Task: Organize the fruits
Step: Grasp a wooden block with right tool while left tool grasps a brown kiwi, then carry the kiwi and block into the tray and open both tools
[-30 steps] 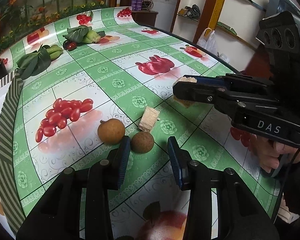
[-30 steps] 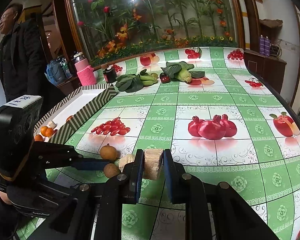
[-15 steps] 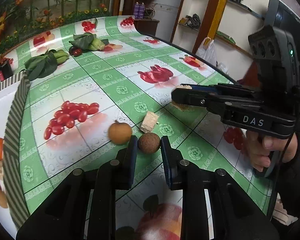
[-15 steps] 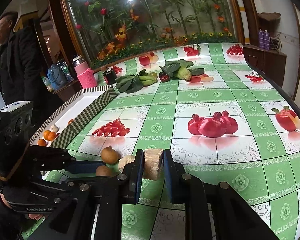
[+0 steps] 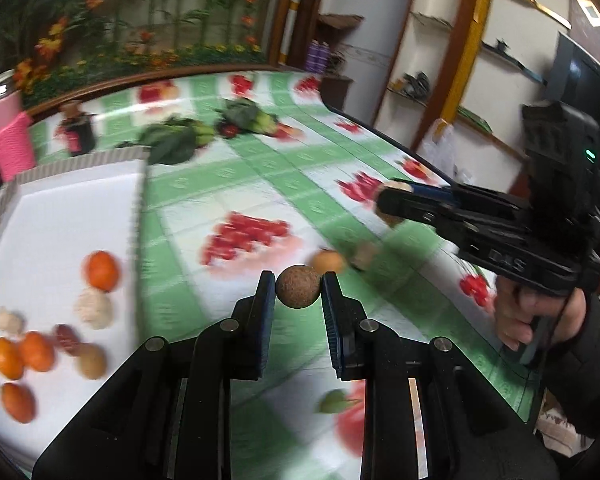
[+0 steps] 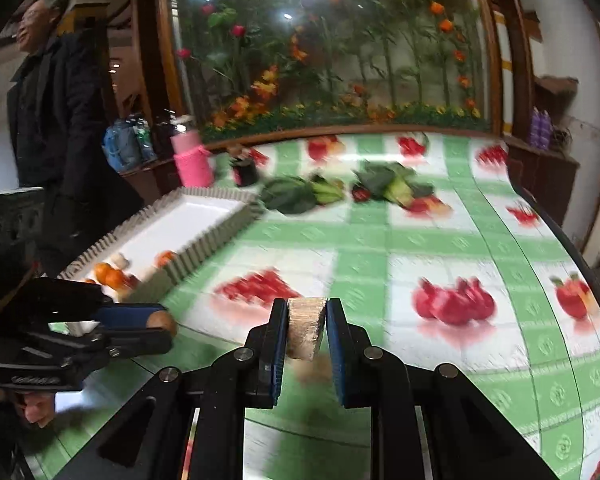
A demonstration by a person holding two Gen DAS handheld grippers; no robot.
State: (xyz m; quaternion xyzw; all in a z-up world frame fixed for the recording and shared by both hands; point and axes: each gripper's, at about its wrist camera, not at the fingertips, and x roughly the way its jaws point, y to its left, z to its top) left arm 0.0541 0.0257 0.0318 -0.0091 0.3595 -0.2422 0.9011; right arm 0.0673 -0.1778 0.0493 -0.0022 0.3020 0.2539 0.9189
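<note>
My left gripper (image 5: 298, 286) is shut on a small round brown fruit (image 5: 298, 287) and holds it above the table, to the right of the white tray (image 5: 52, 208). It also shows in the right wrist view (image 6: 162, 322). My right gripper (image 6: 306, 330) is shut on a pale cut fruit chunk (image 6: 305, 328) above the green fruit-print tablecloth (image 6: 380, 240). A tan round fruit (image 5: 329, 262) and another pale chunk (image 5: 365, 255) lie on the cloth beyond my left fingertips. The tray holds several oranges (image 5: 100, 271) and pale fruits (image 5: 93, 310).
The tray's ribbed rim (image 6: 216, 236) faces me in the right wrist view. A pink cup (image 6: 192, 160) and a dark jar (image 6: 245, 170) stand behind it. Leafy vegetables (image 6: 292, 196) lie at the back. A person (image 6: 52, 92) stands at the left. The table edge (image 6: 560, 232) curves at the right.
My left gripper has closed on the brown fruit, lifted it and swung left toward the tray. My right gripper has risen with its chunk still held.
</note>
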